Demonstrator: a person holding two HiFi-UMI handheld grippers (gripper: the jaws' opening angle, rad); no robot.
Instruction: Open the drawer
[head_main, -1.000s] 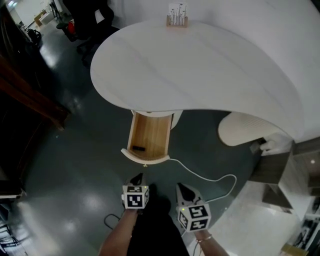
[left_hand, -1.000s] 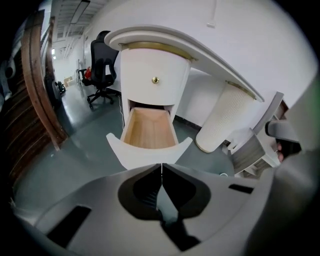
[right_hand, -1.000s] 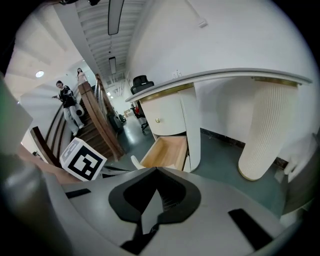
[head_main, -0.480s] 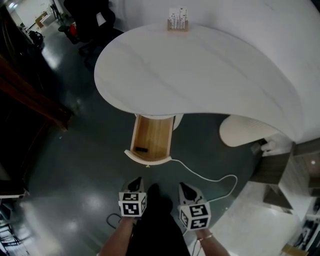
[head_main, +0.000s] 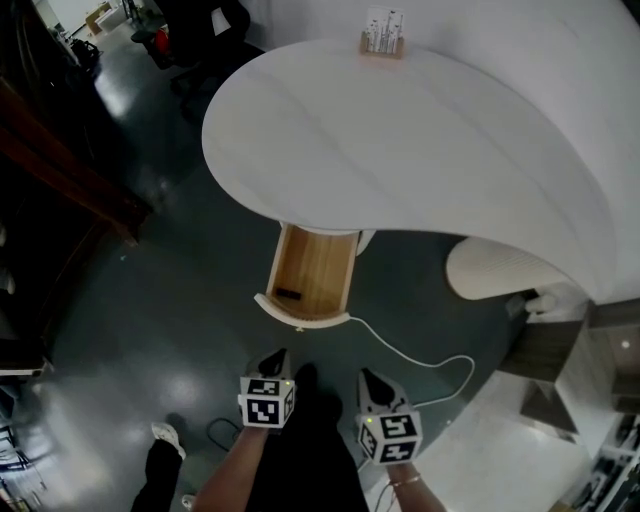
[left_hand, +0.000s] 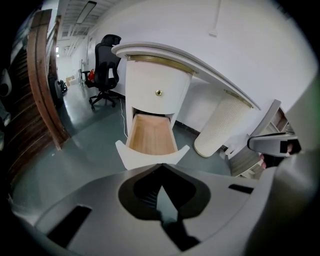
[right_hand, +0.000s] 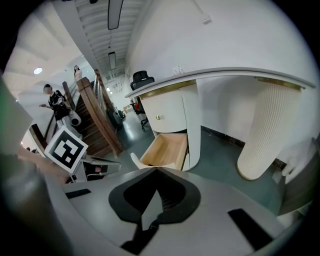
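Under the white curved desk the lower drawer stands pulled out. Its pale wood inside shows, with a small black object near the white curved front. In the left gripper view the open drawer lies straight ahead, below a closed upper drawer with a brass knob. My left gripper hangs shut and empty, a short way back from the drawer front. Beside it to the right, my right gripper is also shut with nothing in it. The right gripper view has the drawer ahead and slightly left.
A white cable snakes over the dark floor from the drawer. A ribbed white column stands to the right, and a wooden holder sits at the desk's far edge. A black office chair and a wooden stair rail are on the left. A person's leg is at lower left.
My left gripper has lifted a little; the right one has kept still. The drawer stays equally far out. A person's leg and shoe have come into the head view's lower left.
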